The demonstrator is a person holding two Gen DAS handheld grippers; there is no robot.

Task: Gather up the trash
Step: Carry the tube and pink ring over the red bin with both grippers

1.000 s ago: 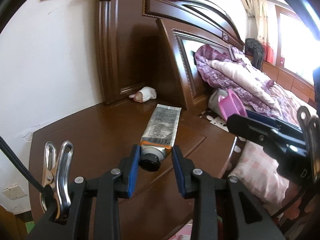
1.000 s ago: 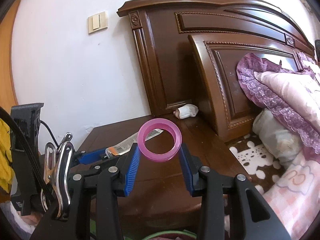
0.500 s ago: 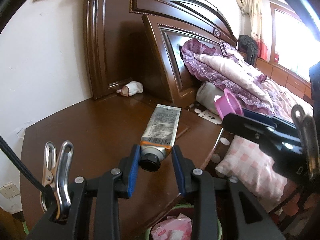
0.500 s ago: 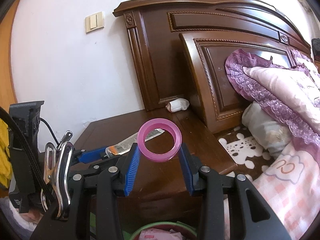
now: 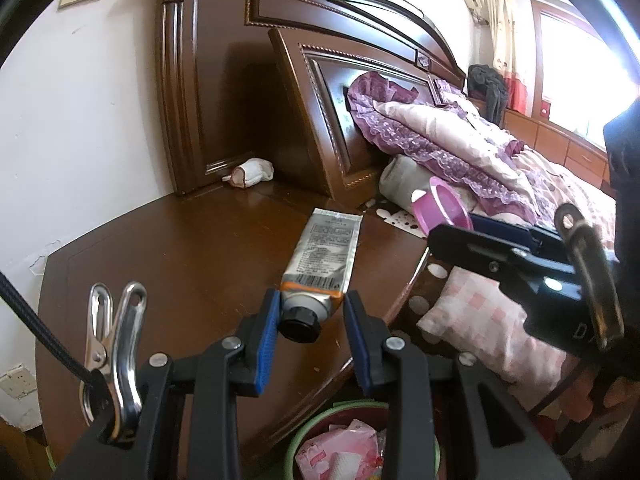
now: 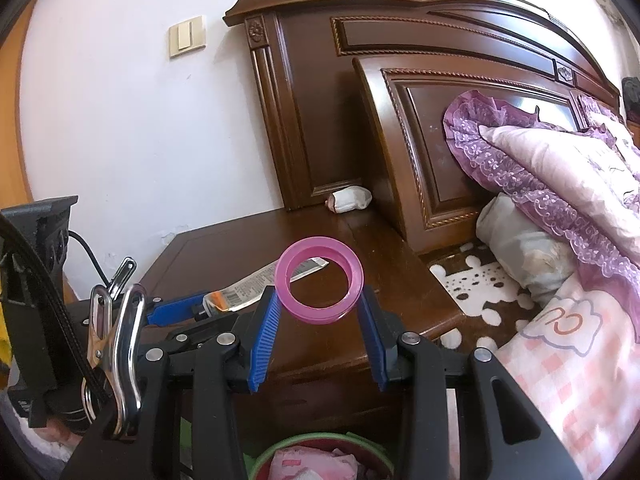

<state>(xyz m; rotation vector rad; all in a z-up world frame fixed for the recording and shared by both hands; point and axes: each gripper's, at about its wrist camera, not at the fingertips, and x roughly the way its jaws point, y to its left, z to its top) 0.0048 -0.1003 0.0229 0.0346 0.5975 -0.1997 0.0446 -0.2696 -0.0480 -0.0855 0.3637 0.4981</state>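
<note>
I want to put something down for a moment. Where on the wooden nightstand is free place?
Most of the nightstand top shows bare, from the wall to the bed-side edge. Only a small white bundle lies at the back, against the headboard. The front edge is crowded: both grippers hang there over the green bin.

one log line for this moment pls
left gripper: shut on tube | right gripper: shut on pink ring | green bin: below both
</note>
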